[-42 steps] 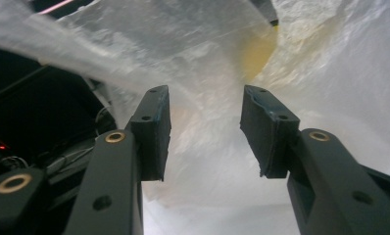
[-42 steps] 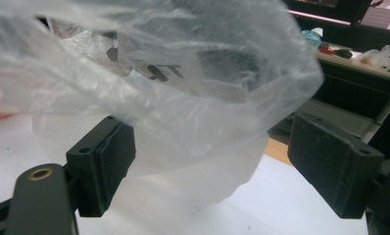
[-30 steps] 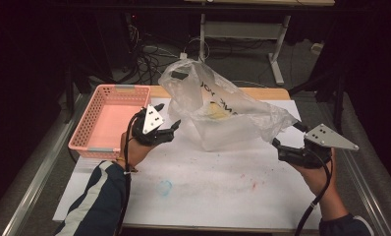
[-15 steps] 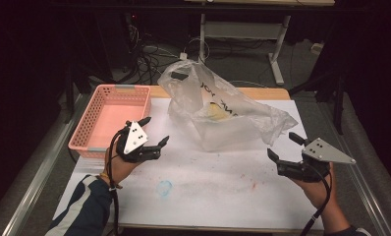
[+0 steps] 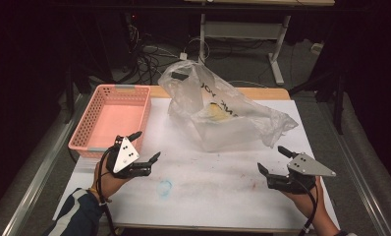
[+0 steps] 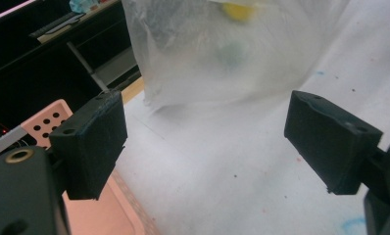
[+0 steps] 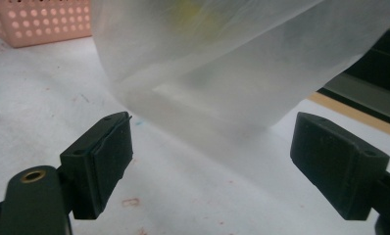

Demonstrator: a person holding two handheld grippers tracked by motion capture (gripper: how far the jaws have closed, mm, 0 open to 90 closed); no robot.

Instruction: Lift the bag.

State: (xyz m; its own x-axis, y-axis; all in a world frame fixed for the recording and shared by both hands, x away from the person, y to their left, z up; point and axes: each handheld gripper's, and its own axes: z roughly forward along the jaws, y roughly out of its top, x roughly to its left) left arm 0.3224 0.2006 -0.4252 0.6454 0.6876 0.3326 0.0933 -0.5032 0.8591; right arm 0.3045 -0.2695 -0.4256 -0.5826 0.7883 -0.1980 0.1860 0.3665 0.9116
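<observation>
I see the clear, crumpled plastic bag (image 5: 223, 115) in the upper centre of the high view, lying on the white-covered table (image 5: 208, 187). Its long axis runs from the upper left to the lower right of the frame, with the open mouth pointing to the upper left and a thin corner to the right. Something yellow (image 5: 215, 110) sits inside it. Dark letters are printed on the bag, but I cannot read them.

My left tongs (image 5: 145, 146) are at the lower left, beside the pink perforated plastic basket (image 5: 112, 118); they have just been opening and hold nothing. My right tongs (image 5: 272, 160) at the lower right are open and empty too.
</observation>
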